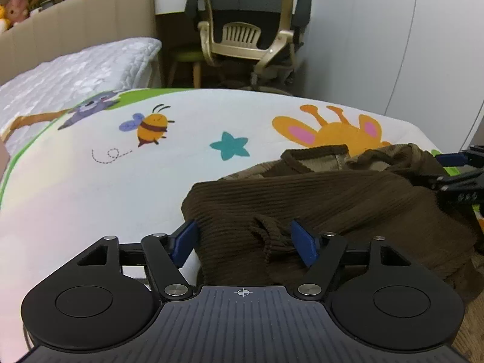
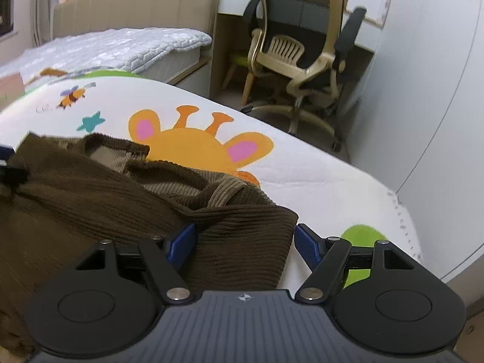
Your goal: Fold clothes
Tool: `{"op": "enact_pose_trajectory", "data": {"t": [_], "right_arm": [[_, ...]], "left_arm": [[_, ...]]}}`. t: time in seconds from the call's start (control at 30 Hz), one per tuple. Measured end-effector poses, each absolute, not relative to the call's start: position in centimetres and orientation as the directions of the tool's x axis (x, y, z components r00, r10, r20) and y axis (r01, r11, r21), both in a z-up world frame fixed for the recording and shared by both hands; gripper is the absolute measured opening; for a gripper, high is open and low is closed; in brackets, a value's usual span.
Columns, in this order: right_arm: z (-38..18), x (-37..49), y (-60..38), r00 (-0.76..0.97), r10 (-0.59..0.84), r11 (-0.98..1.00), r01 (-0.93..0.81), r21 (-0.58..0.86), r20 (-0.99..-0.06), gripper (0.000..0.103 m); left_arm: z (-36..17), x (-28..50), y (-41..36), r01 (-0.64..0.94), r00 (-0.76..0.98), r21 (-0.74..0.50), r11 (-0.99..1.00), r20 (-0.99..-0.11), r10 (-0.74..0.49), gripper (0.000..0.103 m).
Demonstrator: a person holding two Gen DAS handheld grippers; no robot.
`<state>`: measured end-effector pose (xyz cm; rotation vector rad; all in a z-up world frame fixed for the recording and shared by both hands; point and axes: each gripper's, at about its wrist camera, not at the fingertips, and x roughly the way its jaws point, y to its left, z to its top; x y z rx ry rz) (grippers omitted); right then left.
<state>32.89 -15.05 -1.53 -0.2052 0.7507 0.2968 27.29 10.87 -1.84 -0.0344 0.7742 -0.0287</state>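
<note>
Nearest in the left wrist view, the left hand-held gripper (image 1: 246, 243) stands released: its blue pads are spread apart, with a puckered fold of the brown sweater (image 1: 317, 208) lying between them but not pinched. In the right wrist view the right hand-held gripper (image 2: 245, 243) is likewise released, its pads wide on either side of a rounded folded edge of the sweater (image 2: 121, 205), with no sign of the cloth being squeezed.

The sweater lies on the bed (image 1: 90, 187), on a white cover printed with cartoons, towards the near edge. It looks doubled over on itself: a thick ribbed layer sits on top, with neat rounded fold lines at both sides. Past that, the neckline and lighter inner fabric show, and this far part is rumpled and bunched rather than flat.

My reading is that at least one fold has been laid and both grippers have let go of it, so the task seems roughly midway. What appears left is to smooth the crumpled collar end and bring the piece into a tidy, compact shape, perhaps with one more fold.

Beyond the sweater the cover is bare but for its bee (image 1: 151, 125), star and giraffe prints; behind the bed stands an office chair (image 1: 251, 27).
</note>
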Motion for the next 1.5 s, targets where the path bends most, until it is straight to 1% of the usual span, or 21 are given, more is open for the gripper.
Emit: {"op": "enact_pose_trajectory", "data": {"t": [0.1, 0.17, 0.3, 0.4, 0.47, 0.53, 0.6, 0.63, 0.77, 0.9, 1.0, 1.1, 1.17, 1.2, 1.27, 1.3, 1.33, 1.4, 1.43, 1.47, 1.5], "right_arm": [[0.0, 33.6, -17.6, 0.669, 0.273, 0.951, -0.298, 0.087, -0.692, 0.072], [0.6, 34.7, -20.0, 0.65, 0.336, 0.942, -0.242, 0.233, -0.682, 0.072], [-0.6, 37.0, -21.7, 0.624, 0.378, 0.92, -0.172, 0.352, -0.684, 0.07], [-2.0, 38.4, -20.6, 0.584, 0.416, 0.903, -0.172, 0.395, -0.697, 0.06], [-2.2, 38.8, -18.8, 0.567, 0.432, 0.9, -0.219, 0.377, -0.702, 0.053], [-2.1, 38.7, -17.3, 0.555, 0.429, 0.903, -0.249, 0.349, -0.713, 0.038], [-1.4, 38.0, -16.3, 0.555, 0.429, 0.903, -0.276, 0.329, -0.713, 0.022], [-0.8, 37.2, -16.3, 0.565, 0.434, 0.901, -0.289, 0.324, -0.702, 0.02], [2.7, 32.8, -17.4, 0.611, 0.471, 0.881, -0.359, 0.308, -0.636, 0.017], [6.1, 25.2, -20.5, 0.649, 0.518, 0.854, -0.434, 0.288, -0.557, 0.017], [6.5, 19.5, -22.1, 0.651, 0.531, 0.843, -0.471, 0.261, -0.542, 0.017], [5.2, 14.9, -22.8, 0.648, 0.504, 0.851, -0.487, 0.197, -0.571, 0.019], [3.8, 12.3, -22.8, 0.651, 0.465, 0.861, -0.491, 0.134, -0.6, 0.023], [3.1, 11.1, -22.8, 0.653, 0.445, 0.864, -0.493, 0.102, -0.613, 0.025], [2.1, 8.9, -23.1, 0.65, 0.419, 0.866, -0.496, 0.064, -0.634, 0.033], [1.9, 8.3, -23.5, 0.643, 0.422, 0.864, -0.498, 0.069, -0.639, 0.04], [1.8, 7.7, -23.9, 0.636, 0.424, 0.863, -0.5, 0.074, -0.644, 0.047], [2.3, 6.8, -24.9, 0.642, 0.427, 0.863, -0.5, 0.075, -0.637, 0.056], [2.7, 6.5, -25.5, 0.651, 0.431, 0.865, -0.496, 0.08, -0.625, 0.061], [3.2, 6.5, -26.2, 0.66, 0.443, 0.867, -0.488, 0.102, -0.607, 0.064], [3.8, 6.7, -26.9, 0.669, 0.457, 0.868, -0.48, 0.128, -0.586, 0.068]], "left_arm": [[-1.2, 27.3, 12.5, -0.002, 0.716, -0.118, 0.993, -0.694, -0.081, 0.076], [-1.0, 27.6, 14.8, -0.049, 0.698, -0.22, 0.974, -0.705, -0.125, 0.077], [-1.9, 28.9, 17.9, -0.131, 0.664, -0.34, 0.931, -0.728, -0.172, 0.074], [-2.6, 29.7, 18.2, -0.135, 0.668, -0.38, 0.915, -0.717, -0.199, 0.075], [-2.7, 30.2, 17.3, -0.114, 0.683, -0.384, 0.916, -0.7, -0.208, 0.074], [-2.9, 30.7, 16.2, -0.087, 0.698, -0.372, 0.924, -0.685, -0.21, 0.073], [-3.0, 30.8, 14.9, -0.051, 0.708, -0.327, 0.944, -0.678, -0.197, 0.044], [-3.0, 30.6, 14.5, -0.036, 0.71, -0.32, 0.947, -0.675, -0.201, 0.021], [-0.3, 27.4, 14.4, 0.003, 0.746, -0.323, 0.946, -0.629, -0.217, 0.014], [3.9, 20.4, 13.8, 0.106, 0.792, -0.298, 0.949, -0.551, -0.262, 0.012], [4.7, 15.0, 12.6, 0.182, 0.785, -0.253, 0.95, -0.545, -0.295, 0.012], [3.7, 10.7, 11.5, 0.239, 0.742, -0.225, 0.945, -0.585, -0.327, 0.017], [2.4, 8.7, 11.2, 0.263, 0.697, -0.223, 0.939, -0.629, -0.344, 0.029], [1.8, 7.8, 11.1, 0.271, 0.674, -0.225, 0.936, -0.649, -0.351, 0.031], [0.8, 6.4, 11.2, 0.282, 0.639, -0.243, 0.928, -0.674, -0.371, 0.044], [1.0, 6.2, 11.7, 0.281, 0.64, -0.27, 0.921, -0.662, -0.39, 0.048], [1.1, 5.9, 12.2, 0.281, 0.641, -0.297, 0.913, -0.65, -0.408, 0.056], [1.3, 5.4, 13.3, 0.279, 0.642, -0.349, 0.894, -0.625, -0.444, 0.066], [1.4, 5.1, 13.8, 0.279, 0.643, -0.375, 0.884, -0.611, -0.462, 0.076], [1.5, 5.0, 14.3, 0.275, 0.645, -0.406, 0.871, -0.594, -0.48, 0.081], [1.7, 5.4, 15.0, 0.26, 0.654, -0.454, 0.852, -0.567, -0.501, 0.082]]}}
